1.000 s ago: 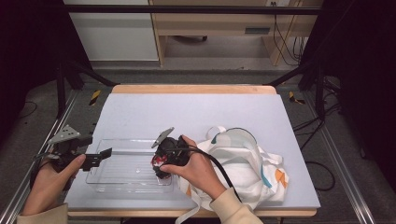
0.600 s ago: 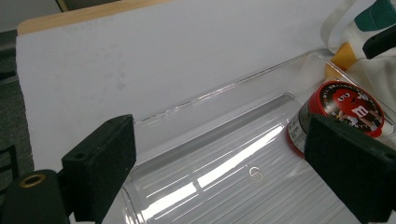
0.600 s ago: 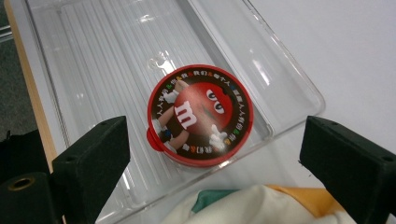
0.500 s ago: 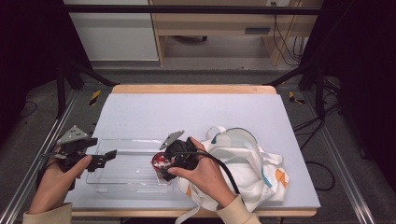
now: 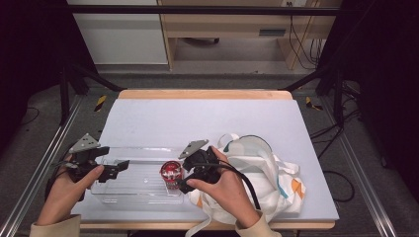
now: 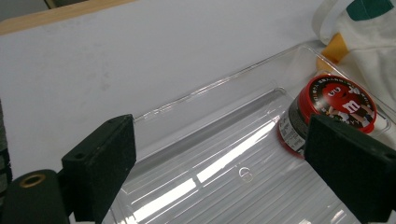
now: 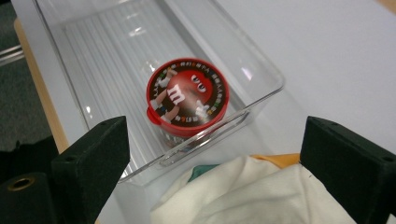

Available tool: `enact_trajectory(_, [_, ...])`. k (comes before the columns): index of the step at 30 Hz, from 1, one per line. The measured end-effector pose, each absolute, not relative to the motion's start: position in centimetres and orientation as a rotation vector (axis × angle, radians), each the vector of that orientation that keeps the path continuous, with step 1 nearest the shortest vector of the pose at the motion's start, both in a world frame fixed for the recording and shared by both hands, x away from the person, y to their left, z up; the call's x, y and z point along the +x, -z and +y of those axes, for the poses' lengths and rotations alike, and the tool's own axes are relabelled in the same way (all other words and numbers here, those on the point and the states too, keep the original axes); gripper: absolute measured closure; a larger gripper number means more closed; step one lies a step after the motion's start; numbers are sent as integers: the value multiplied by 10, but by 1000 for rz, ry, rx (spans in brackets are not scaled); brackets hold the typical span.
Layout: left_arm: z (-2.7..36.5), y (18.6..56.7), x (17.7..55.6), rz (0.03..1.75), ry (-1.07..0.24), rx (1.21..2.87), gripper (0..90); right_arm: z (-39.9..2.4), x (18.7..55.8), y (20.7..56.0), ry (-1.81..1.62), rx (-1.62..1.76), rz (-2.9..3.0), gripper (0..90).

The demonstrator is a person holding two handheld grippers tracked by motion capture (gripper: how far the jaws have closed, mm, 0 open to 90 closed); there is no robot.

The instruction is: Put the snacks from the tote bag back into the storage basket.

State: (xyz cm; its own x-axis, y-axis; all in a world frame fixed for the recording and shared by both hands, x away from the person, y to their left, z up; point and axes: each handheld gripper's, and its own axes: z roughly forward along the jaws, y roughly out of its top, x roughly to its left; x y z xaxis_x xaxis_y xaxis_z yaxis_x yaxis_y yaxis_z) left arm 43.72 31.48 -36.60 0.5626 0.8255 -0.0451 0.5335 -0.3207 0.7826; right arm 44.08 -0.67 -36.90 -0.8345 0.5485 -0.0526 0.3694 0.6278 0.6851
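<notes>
Both claws wide, empty. Tub (image 5: 170, 174) upright in tray (image 5: 129, 192), bag (image 5: 257, 170) beside. Right claw (image 5: 182, 183) likely withdrawing: lift clear of tray wall, avoid tipping tub. Left claw (image 5: 114, 170) hovers over tray.

White-topped table (image 5: 207, 118) at centre, wooden edge (image 5: 202, 94) along its far side. At 11 o'clock, white cabinet (image 5: 118, 34); at 12, wooden shelf unit (image 5: 232, 24). At 1 o'clock, hanging black cables (image 5: 301, 44). Grey floor (image 5: 29, 143) around.

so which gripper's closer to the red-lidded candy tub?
Right. The right gripper sits open just beside the candy tub; the left gripper, also open, is at the clear tray's far end.
</notes>
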Motion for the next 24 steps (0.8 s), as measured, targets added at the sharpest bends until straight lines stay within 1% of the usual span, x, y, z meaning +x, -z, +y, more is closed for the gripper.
enact_trajectory(6, [307, 367, 438, 1065, -458, 2032, 92, -17, 438, 358, -1038, 756, 2558, 87])
enact_trajectory(11, [305, 367, 437, 1059, -457, 2034, 92, -28, 440, 357, -1042, 789, 2537, 87])
enact_trajectory(24, [300, 366, 438, 1050, -453, 2040, 92, -39, 440, 351, -1072, 816, 2517, 88])
